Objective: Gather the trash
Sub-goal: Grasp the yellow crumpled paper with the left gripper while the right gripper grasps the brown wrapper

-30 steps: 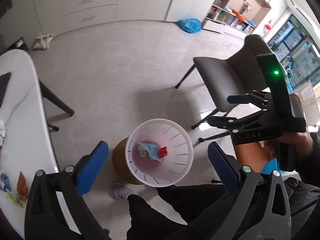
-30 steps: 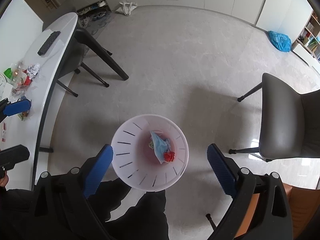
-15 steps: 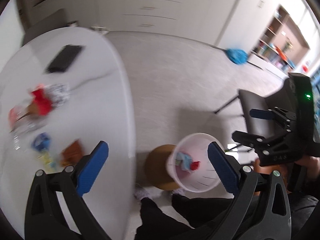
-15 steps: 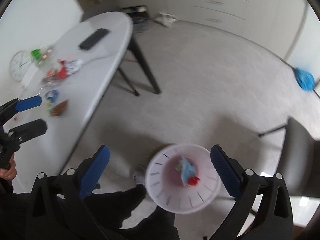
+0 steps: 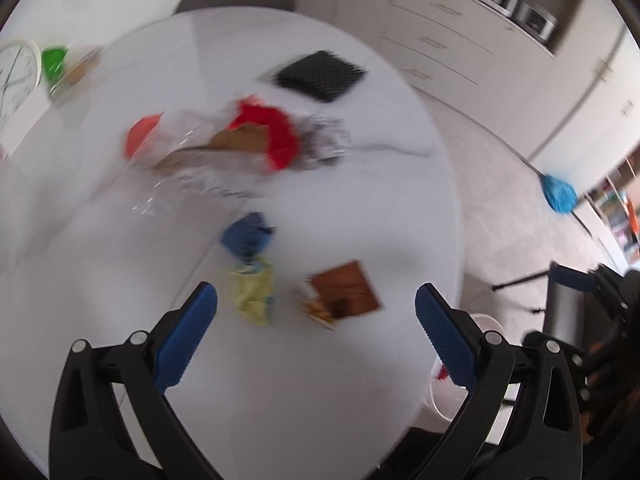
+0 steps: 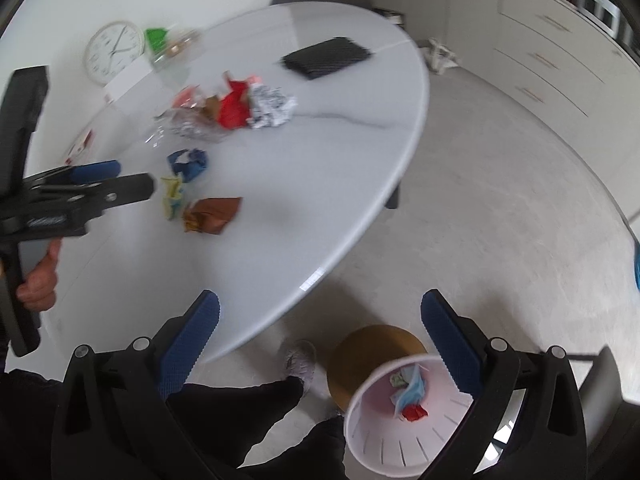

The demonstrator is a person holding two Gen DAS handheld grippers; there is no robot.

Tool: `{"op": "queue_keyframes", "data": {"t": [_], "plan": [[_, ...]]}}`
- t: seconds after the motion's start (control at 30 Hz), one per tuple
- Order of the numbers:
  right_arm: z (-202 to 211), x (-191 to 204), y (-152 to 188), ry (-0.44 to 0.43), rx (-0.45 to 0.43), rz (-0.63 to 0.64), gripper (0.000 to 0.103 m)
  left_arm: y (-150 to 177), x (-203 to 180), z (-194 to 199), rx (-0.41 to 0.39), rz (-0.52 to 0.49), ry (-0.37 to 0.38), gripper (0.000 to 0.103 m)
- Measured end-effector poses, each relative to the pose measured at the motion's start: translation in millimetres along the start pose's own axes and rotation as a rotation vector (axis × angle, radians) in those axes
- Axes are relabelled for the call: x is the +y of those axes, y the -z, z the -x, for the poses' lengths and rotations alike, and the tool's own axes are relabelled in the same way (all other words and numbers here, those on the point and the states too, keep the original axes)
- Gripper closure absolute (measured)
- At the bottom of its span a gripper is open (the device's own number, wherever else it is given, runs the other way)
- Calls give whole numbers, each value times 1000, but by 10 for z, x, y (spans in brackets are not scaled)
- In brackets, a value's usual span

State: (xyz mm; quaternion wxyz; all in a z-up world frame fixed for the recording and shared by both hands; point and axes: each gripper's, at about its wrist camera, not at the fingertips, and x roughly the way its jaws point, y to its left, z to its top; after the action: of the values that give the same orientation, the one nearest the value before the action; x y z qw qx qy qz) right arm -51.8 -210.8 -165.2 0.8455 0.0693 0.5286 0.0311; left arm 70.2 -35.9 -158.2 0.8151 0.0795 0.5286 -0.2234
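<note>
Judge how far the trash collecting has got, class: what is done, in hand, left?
Done: a few scraps lie in the bin. In hand: nothing; both claws, left and right, are open and empty. Left: the blue, yellow, brown and red scraps on the table.

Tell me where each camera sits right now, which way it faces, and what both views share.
Left wrist: rides the left gripper, angled down at the white table and its scattered trash; own open jaws show, right gripper at the edge.
Right wrist: rides the right gripper, angled down over the table edge, floor and white bin; own open jaws, legs, left hand show.
Shared: table, brown wrapper, blue wad, black keyboard.
</note>
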Motion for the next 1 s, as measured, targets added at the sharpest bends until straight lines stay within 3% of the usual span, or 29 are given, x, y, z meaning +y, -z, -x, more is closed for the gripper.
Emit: {"op": "queue_keyframes", "data": {"t": [0.2,0.3,0.47,0.63,0.73,1.0], "plan": [[-217,216,-196,-30,35,74,3,1,296,-351,47,7,-14,11],[-322,333,-271,-44,58,130,3,-7,383,-496,67,8,3,17],[-466,527,-367,-95,93,251,3,33,457,-732,111,-2,22,38],[-629,774,-441,-132,132,468,3,80,522,-726,79,11,37,62],[-712,916,-494,-153,141,579,3,86,611,-696,79,47,60,69],[-957,1352,-608,-204,169,896,12,188,803,-383,57,101,80,69]]}}
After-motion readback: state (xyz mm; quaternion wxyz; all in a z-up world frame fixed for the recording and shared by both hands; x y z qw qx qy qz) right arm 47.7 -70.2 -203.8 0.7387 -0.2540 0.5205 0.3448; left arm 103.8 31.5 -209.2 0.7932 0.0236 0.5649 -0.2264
